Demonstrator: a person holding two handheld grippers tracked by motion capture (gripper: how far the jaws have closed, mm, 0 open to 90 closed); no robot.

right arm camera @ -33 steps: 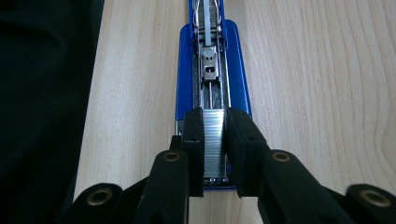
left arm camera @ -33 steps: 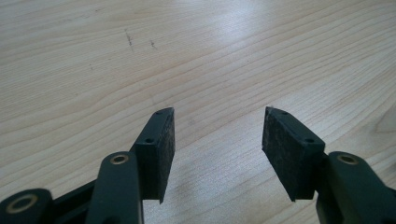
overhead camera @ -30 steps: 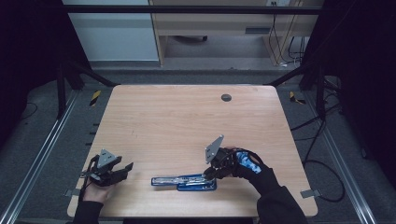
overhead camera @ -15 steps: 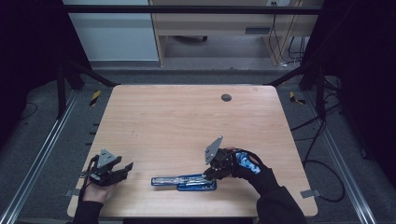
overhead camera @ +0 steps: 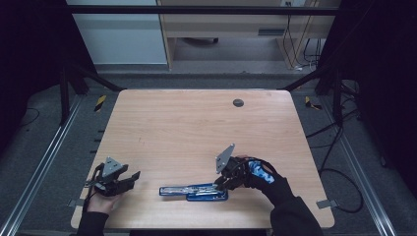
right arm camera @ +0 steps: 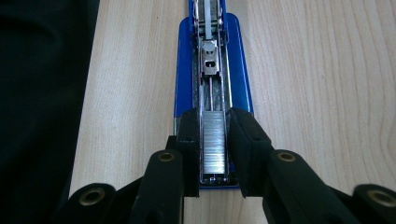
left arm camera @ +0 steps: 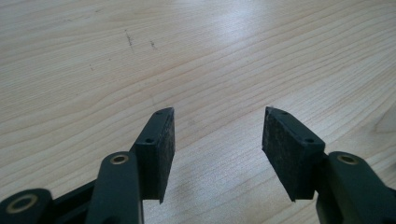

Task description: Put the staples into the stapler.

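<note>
Wooden tabletop [overhead camera: 196,132] is carrying everything we are working with, near its front edge. Our right gripper [right arm camera: 212,140] is straddling the open magazine channel of the blue stapler [overhead camera: 194,191], its jaws having just been opening, and we are seeing the strip of staples [right arm camera: 214,140] lying in the channel between the pads. The pads are sitting just beside the channel walls; we are judging that they are letting go rather than clamping. Risk is coming from that closeness: if we are lifting away at a slant, a pad could be catching the strip and tipping it out of the rail, or dragging the unheld stapler sideways. Our left gripper [left arm camera: 217,140] is hovering with jaws wide apart over bare wood, well apart from the stapler, so it is not steadying the base
</note>
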